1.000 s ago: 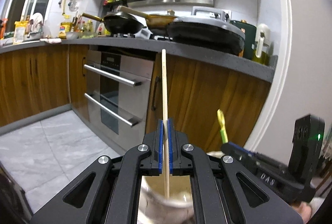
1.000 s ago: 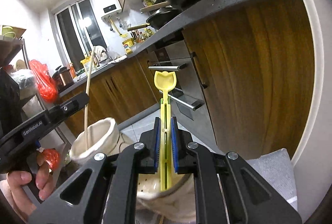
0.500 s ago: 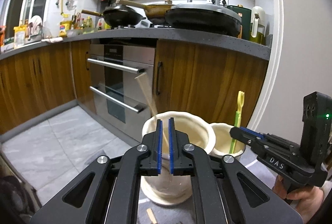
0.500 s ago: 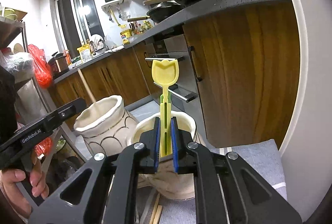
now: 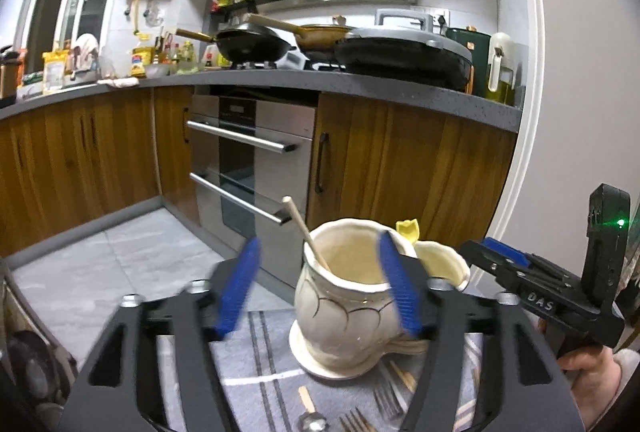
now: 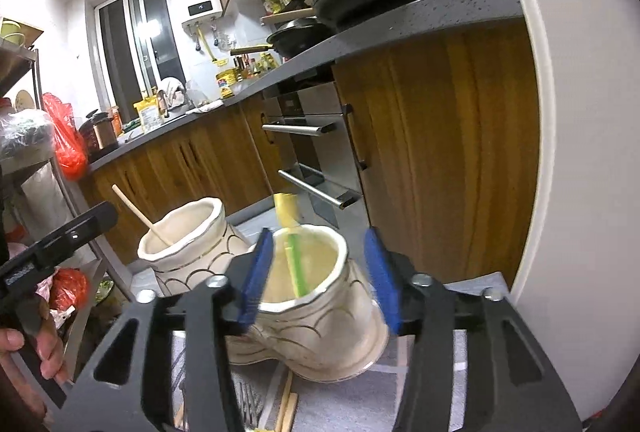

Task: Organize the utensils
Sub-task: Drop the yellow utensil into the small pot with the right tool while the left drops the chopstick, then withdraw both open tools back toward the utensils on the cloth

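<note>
Utensils are split between two cream jars on my grey striped mat (image 5: pixel 256 356), with loose pieces lying flat in front of them. Notes, largest first.

Left jar (image 5: pixel 344 296): stands upright on a saucer-like foot, mouth open toward me. It holds one wooden chopstick (image 5: pixel 306 234), which leans against the rim, top end tipped left; I judge the jar is deep enough to keep it from toppling out.

Right jar (image 6: pixel 320 296): just beside the first, the two bodies seemingly touching low down. It holds the yellow-and-green plastic utensil (image 6: pixel 292 256), leaning on the near rim, yellow head blurred above the mouth.

Left gripper (image 5: pixel 320 284): spread wide, blue pads either side of the left jar's mouth, pinching nothing. The chopstick stands free of it.

Right gripper (image 6: pixel 316 272): likewise spread, pads flanking the right jar, nothing between them but the jar opening.

Sorting looks to be by type, sticks in one jar, plastic in the other.

Remaining on the mat: forks (image 5: pixel 386 402), a small spoon with a wooden handle (image 5: pixel 308 408), and more chopsticks (image 6: pixel 288 412) at the jars' base. All lie flat, so they need a low pinch from above. Task is partly done by my reckoning.
</note>
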